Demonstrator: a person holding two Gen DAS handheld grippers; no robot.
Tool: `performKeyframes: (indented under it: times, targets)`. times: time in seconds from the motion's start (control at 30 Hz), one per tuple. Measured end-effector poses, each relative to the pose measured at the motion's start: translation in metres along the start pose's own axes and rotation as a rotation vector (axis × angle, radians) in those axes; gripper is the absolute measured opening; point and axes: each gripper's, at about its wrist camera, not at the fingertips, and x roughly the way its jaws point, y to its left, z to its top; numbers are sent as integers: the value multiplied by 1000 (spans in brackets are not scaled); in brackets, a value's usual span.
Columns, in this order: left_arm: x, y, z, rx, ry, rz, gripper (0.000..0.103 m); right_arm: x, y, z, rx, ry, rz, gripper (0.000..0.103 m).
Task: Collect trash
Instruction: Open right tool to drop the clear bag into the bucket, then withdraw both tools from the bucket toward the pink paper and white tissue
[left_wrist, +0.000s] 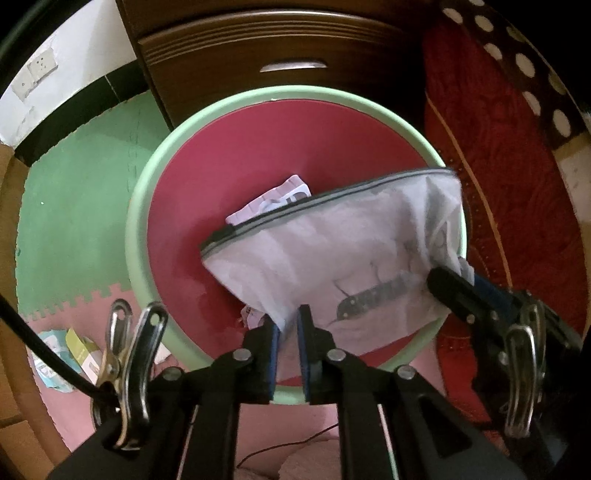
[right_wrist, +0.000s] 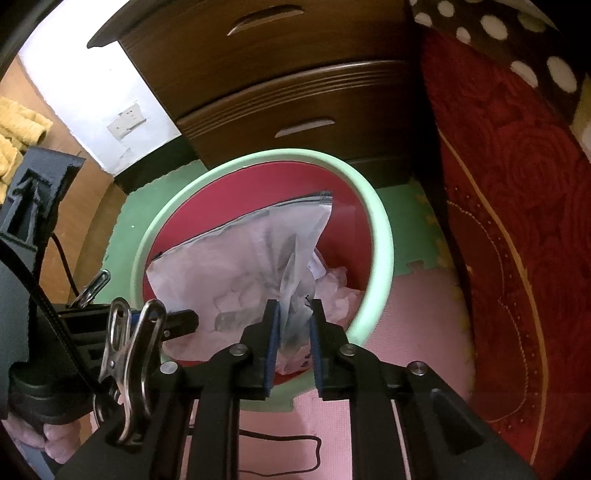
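- Left gripper (left_wrist: 289, 325): jaws almost together, blue pads pinching the near lower edge of a clear zip bag (left_wrist: 343, 258). Bag film sits between the pads; grip reads as closed on it.
- Right gripper (right_wrist: 294, 325): jaws narrowly apart, a bunched corner of the same bag (right_wrist: 243, 266) between the pads. Film looks in contact with both pads; held there too.
- In the left wrist view the right gripper (left_wrist: 458, 284) enters from the right and clamps the bag's right end.
- Zip bag hangs between the two grippers over the mouth of the bin (left_wrist: 140, 206), zip strip on the far upper side, tilted. White crumpled contents and a dark printed shape show through the film.
- Bin: pale green rim, red inside, standing on the floor mat (left_wrist: 74, 206) of green and pink foam tiles.
- Crumpled paper (left_wrist: 273, 201) lies inside the bin, beyond the bag; more white scraps (right_wrist: 340, 288) at the bin's right side in the right wrist view.
- Dark wooden drawers (right_wrist: 295, 92) stand on the far side of the bin; red patterned cloth (right_wrist: 517, 221) on the right.
- Printed wrapper (left_wrist: 70, 354) lies on the pink mat, near left of the bin.
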Motion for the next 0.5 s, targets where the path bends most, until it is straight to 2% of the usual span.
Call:
performKeyframes:
  times: [0.1, 0.23, 0.3, 0.5]
  targets:
    - [3, -1, 1, 0, 6, 5, 11, 2, -3, 0, 11, -3, -3, 20]
    - [7, -3, 2, -5, 17, 8, 25, 6, -8, -1, 17, -1, -15, 25]
    - [9, -3, 2, -7, 17, 2, 29, 8, -11, -1, 21, 1, -11, 25]
    - [9, 1, -4, -10, 4, -9, 30, 6, -10, -1, 5, -26, -5, 35]
